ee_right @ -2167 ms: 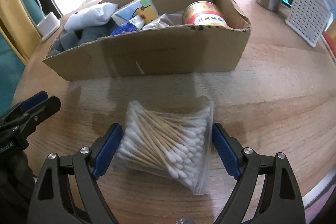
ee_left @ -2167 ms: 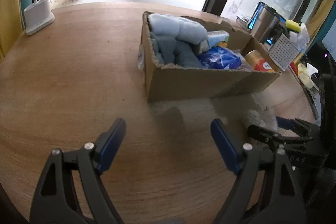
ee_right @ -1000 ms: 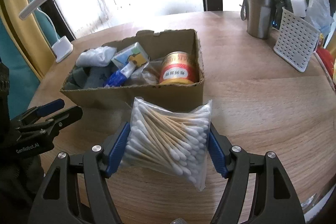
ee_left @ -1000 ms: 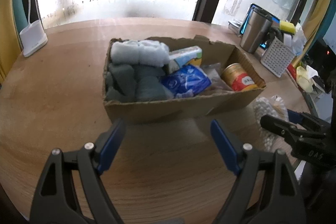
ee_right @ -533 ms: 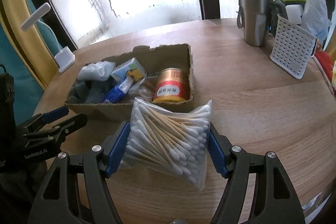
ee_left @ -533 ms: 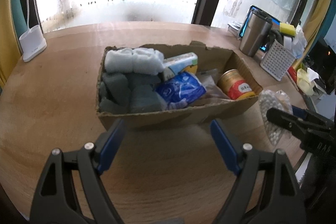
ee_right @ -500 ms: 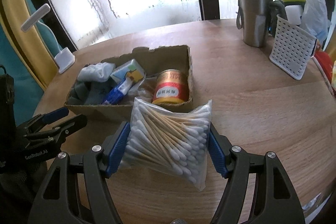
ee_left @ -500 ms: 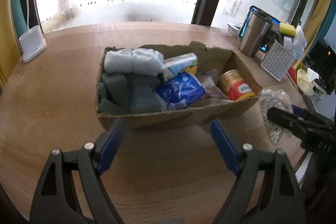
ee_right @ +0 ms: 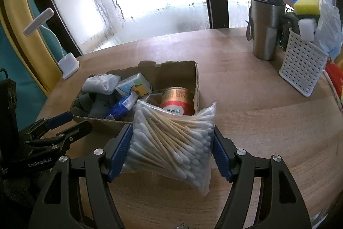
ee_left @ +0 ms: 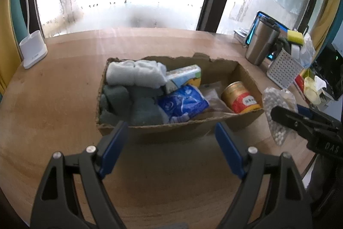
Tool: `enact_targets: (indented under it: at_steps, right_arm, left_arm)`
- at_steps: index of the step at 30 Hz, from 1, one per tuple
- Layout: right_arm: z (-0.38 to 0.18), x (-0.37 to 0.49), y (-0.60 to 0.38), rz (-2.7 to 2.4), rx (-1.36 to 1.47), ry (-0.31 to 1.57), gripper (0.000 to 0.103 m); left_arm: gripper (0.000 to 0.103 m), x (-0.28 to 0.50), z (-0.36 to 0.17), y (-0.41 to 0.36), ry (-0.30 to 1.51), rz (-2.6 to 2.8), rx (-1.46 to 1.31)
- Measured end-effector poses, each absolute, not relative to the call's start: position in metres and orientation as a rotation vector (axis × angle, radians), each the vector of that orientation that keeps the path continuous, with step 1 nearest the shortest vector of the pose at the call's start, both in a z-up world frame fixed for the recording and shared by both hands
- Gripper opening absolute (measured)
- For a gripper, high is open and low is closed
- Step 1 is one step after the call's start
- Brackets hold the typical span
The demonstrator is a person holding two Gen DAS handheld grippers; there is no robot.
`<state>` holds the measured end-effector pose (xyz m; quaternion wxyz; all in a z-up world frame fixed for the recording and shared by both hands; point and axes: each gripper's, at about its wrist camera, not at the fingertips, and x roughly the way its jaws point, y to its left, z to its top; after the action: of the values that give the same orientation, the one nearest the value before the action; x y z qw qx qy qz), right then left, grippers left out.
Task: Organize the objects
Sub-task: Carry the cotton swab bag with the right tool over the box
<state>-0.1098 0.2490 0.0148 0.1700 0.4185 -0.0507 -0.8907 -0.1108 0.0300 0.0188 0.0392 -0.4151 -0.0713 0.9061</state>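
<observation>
Wooden table (ee_right: 257,121); right claw (ee_right: 171,149) clamps swab bag (ee_right: 171,143).

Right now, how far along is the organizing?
Done: the box already holds socks, a can and packets. In hand: the right tongs grip the swab bag, lifted near the box. Left: drop it in. The left tongs are open, holding nothing.

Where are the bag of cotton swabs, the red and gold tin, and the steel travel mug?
bag of cotton swabs (ee_right: 171,143), right wrist view, bag's middle
red and gold tin (ee_right: 176,100), right wrist view, label
steel travel mug (ee_right: 267,29), right wrist view, body
</observation>
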Motion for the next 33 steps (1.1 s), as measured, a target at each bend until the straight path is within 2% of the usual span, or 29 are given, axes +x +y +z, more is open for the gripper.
enact_targets:
  at_steps: [33]
  right_arm:
    - [0.018,-0.173,0.226,-2.496,1.195,-0.068,0.073]
  left_arm:
    - [0.084,-0.151,0.016,0.012,-0.287,2.795,-1.279]
